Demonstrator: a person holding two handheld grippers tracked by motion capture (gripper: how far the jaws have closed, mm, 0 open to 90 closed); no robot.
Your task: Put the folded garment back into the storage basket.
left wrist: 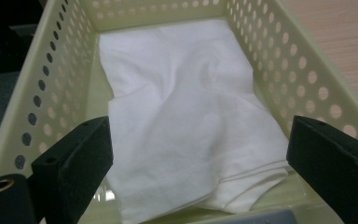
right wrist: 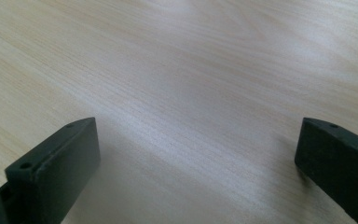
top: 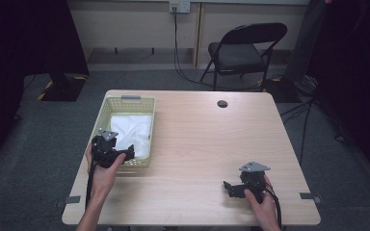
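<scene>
a: the left gripper (left wrist: 200, 154) has its jaws spread wide, nothing between them, poised over the near end of the white cloth (left wrist: 191, 121) that lies crumpled in the yellow basket (top: 107, 111).
b: and the right gripper (top: 231, 188)?
a: also agape and empty, low over the bare table (right wrist: 191, 70), well apart from the basket.
b: what might go wrong?
a: the jaws stand close to the perforated walls (left wrist: 298, 79); closing there could catch the rim, or pinch a single layer so the cloth drags out unevenly.
b: anything hard to read?
a: the cloth's folds hide its edges, and the basket floor beneath is covered.
</scene>
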